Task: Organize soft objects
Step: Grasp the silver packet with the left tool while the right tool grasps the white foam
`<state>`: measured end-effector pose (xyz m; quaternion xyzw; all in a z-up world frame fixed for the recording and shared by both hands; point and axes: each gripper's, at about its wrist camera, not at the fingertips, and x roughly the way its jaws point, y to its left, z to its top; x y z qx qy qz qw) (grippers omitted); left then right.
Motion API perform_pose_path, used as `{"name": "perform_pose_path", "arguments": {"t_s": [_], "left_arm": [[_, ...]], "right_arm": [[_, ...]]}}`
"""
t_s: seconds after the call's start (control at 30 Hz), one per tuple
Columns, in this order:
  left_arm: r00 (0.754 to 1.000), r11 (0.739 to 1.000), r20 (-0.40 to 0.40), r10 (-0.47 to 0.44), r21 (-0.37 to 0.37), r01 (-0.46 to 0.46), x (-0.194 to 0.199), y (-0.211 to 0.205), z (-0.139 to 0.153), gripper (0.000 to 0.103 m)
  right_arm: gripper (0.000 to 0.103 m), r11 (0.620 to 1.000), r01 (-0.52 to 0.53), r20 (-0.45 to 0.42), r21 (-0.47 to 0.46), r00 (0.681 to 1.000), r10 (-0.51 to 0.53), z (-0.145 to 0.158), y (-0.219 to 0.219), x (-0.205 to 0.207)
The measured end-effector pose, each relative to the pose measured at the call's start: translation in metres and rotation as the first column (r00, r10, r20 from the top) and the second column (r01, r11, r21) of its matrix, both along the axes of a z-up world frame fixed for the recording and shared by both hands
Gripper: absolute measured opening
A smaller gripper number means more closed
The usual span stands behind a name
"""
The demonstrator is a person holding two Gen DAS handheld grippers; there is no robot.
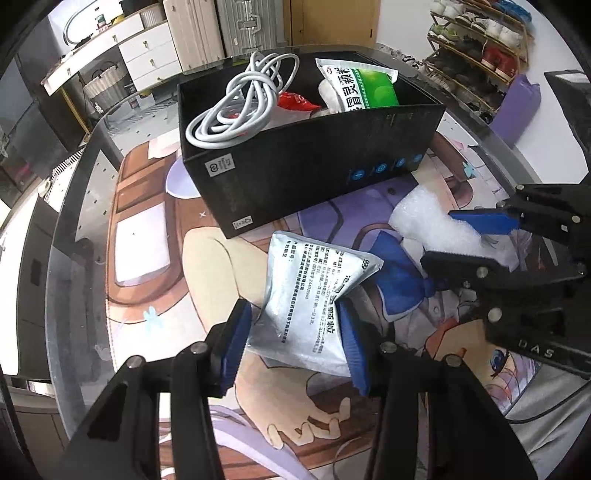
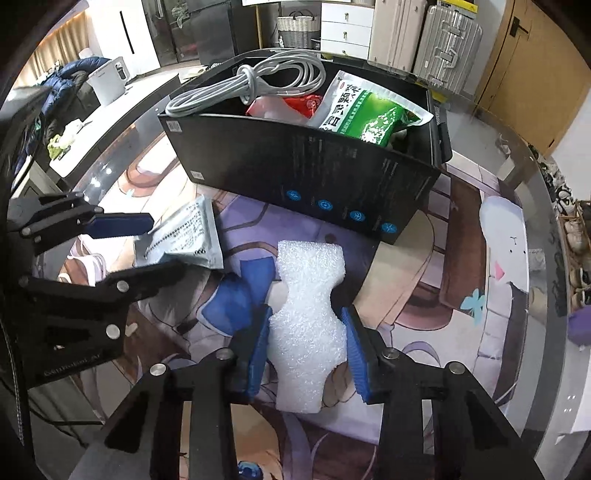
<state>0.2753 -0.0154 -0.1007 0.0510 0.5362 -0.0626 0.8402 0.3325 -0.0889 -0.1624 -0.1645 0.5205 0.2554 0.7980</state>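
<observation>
A silver printed pouch (image 1: pixel 314 280) lies on the illustrated mat just in front of the black box (image 1: pixel 314 166). My left gripper (image 1: pixel 293 314) is shut on its near half, and the blue pads crumple it inward. To its right lies a white foam piece (image 2: pixel 310 266), also close to the black box (image 2: pixel 295 166). My right gripper (image 2: pixel 306 325) is shut on the foam's narrow waist. The box holds a coiled grey cable (image 1: pixel 236 107), a green and white pouch (image 1: pixel 362 88) and a red packet (image 1: pixel 295 101). Each gripper also shows in the other's view, the right gripper (image 1: pixel 441 236) and the left gripper (image 2: pixel 166 243).
The box stands on a cartoon-printed mat (image 1: pixel 147 295) over a round glass table (image 2: pixel 535 206). A shoe rack (image 1: pixel 476 40) lies beyond the table's right edge. Suitcases (image 2: pixel 443 40) and white drawers (image 2: pixel 345 26) stand behind.
</observation>
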Motion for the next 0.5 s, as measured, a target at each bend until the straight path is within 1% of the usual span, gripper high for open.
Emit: {"name": "perform_pose_path", "arguments": {"t_s": [0.07,0.1,0.17,0.2,0.33,0.4,0.43,0.47,0.5], "left_arm": [[1.000,1.000,0.000,0.006,-0.007,-0.006,0.000,0.001,0.000,0.045],[1.000,1.000,-0.001,0.007,-0.010,-0.007,0.000,0.001,0.001,0.042],[1.000,1.000,0.017,-0.004,-0.003,0.004,-0.001,0.000,0.006,0.030],[1.000,1.000,0.023,-0.016,-0.008,0.016,-0.002,-0.001,0.009,0.005],[1.000,0.999,0.002,-0.019,-0.042,0.019,-0.004,0.001,0.009,0.004],[1.000,0.999,-0.007,-0.024,-0.025,0.024,-0.003,0.000,0.006,0.005],[0.999,0.999,-0.003,-0.033,0.004,0.033,-0.004,-0.002,0.005,0.006],[0.999,0.999,0.000,-0.032,0.025,0.032,-0.004,-0.003,0.006,0.011],[1.000,0.999,0.008,-0.008,0.047,0.008,-0.004,-0.002,0.006,0.032]], "right_arm": [[0.038,1.000,-0.002,0.000,-0.003,1.000,0.002,0.000,0.000,-0.002],[0.038,1.000,-0.005,-0.003,-0.002,1.000,0.005,0.001,-0.001,-0.004],[0.038,1.000,-0.013,0.000,-0.001,1.000,0.013,0.004,-0.003,-0.006],[0.038,1.000,-0.011,0.008,0.000,1.000,0.011,0.006,-0.004,-0.007],[0.038,1.000,-0.012,0.020,0.023,1.000,0.011,0.016,-0.011,-0.011],[0.038,1.000,-0.011,0.020,0.027,1.000,0.011,0.016,-0.011,-0.012],[0.038,1.000,-0.011,0.018,0.029,1.000,0.011,0.016,-0.013,-0.010],[0.038,0.999,-0.011,0.015,0.030,1.000,0.011,0.015,-0.014,-0.010],[0.038,0.999,-0.012,0.011,0.031,1.000,0.011,0.014,-0.014,-0.009]]}}
